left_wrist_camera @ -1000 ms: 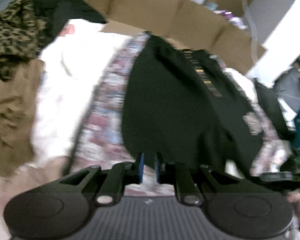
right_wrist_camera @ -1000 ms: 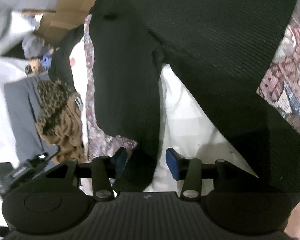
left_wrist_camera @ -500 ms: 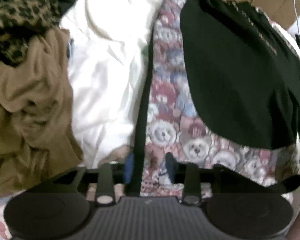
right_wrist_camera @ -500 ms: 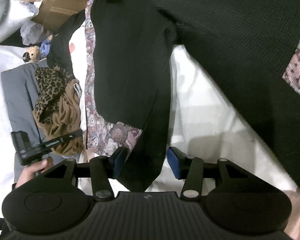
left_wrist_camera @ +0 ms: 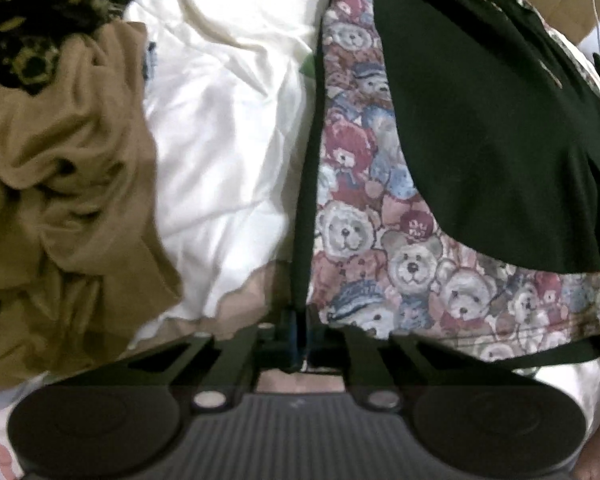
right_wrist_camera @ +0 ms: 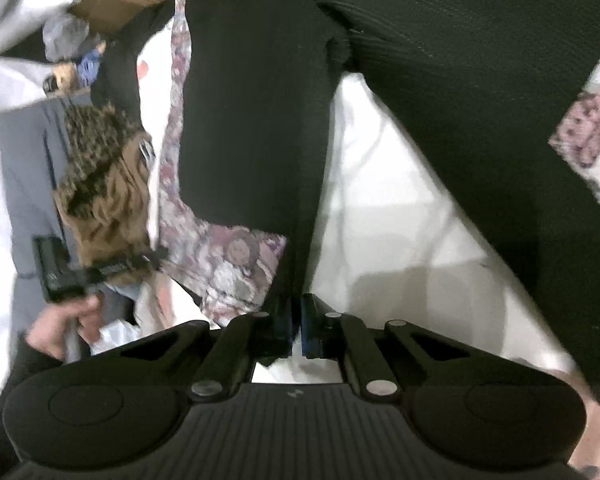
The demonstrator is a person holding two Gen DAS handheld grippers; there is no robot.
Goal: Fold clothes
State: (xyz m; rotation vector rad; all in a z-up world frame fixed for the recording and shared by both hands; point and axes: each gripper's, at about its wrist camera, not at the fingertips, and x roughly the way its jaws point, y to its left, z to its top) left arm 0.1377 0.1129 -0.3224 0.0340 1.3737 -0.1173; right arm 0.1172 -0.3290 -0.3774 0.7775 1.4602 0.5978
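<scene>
both grippers were clamped on the black-trimmed teddy-bear tapestry garment (left_wrist_camera: 400,240) lying on the white sheet (left_wrist_camera: 228,128): left gripper (left_wrist_camera: 298,330) and right gripper (right_wrist_camera: 296,328) pinching its dark edge; lifting evenly would keep the fold square.

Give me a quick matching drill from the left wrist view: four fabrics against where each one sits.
Things:
1. tan garment
2. white sheet
3. teddy-bear fabric
4. leopard-print cloth

Places:
A. top left corner
B. lying under the black garment
C. crumpled along the left edge
D. between the tan pile and the black trim strip

Pairs: 1-C, 2-D, 3-B, 4-A
</scene>
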